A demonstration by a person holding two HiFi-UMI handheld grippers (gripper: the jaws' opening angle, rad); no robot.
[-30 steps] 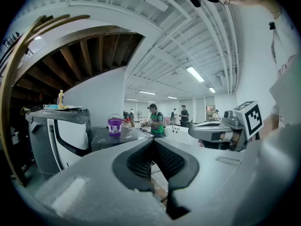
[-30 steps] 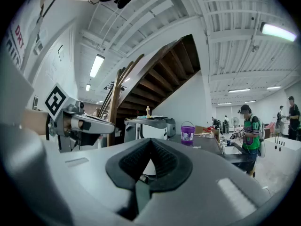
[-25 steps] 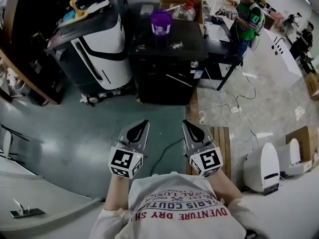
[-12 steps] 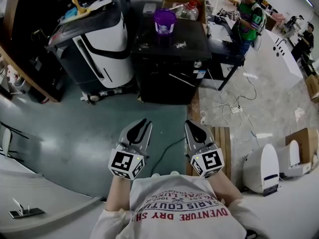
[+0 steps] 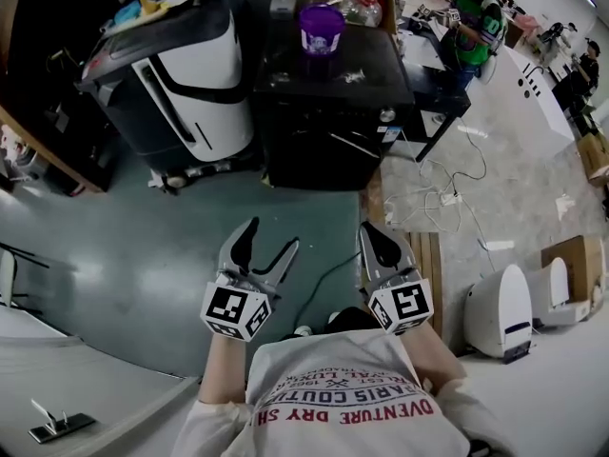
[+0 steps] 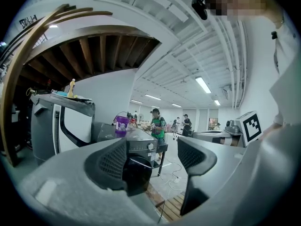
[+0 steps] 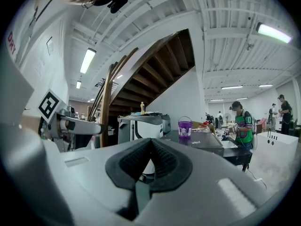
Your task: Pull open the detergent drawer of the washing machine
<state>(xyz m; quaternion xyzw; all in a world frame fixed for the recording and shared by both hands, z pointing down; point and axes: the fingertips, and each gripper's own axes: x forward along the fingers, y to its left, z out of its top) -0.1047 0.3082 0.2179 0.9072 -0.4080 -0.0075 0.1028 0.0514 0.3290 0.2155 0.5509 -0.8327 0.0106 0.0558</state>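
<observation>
Facing the washing machine point(image 5: 324, 112), both claws empty

Shirt point(image 5: 343, 388) print, upside down in the head view, is partly readable: "DVENTURE DRY SH", "ARIS COUTU". Left claw point(image 5: 271, 236): jaws opening, wide apart, nothing between them. Right claw point(image 5: 373, 231): jaws together, nothing held. Both hang over the green floor point(image 5: 143, 255), well apart from the black washing machine ahead. Detergent drawer cannot be picked out on the machine's dark front. Purple bucket point(image 5: 321, 29) stands on the machine's top, label unreadable. Person in green vest point(image 5: 476, 12) beyond.
</observation>
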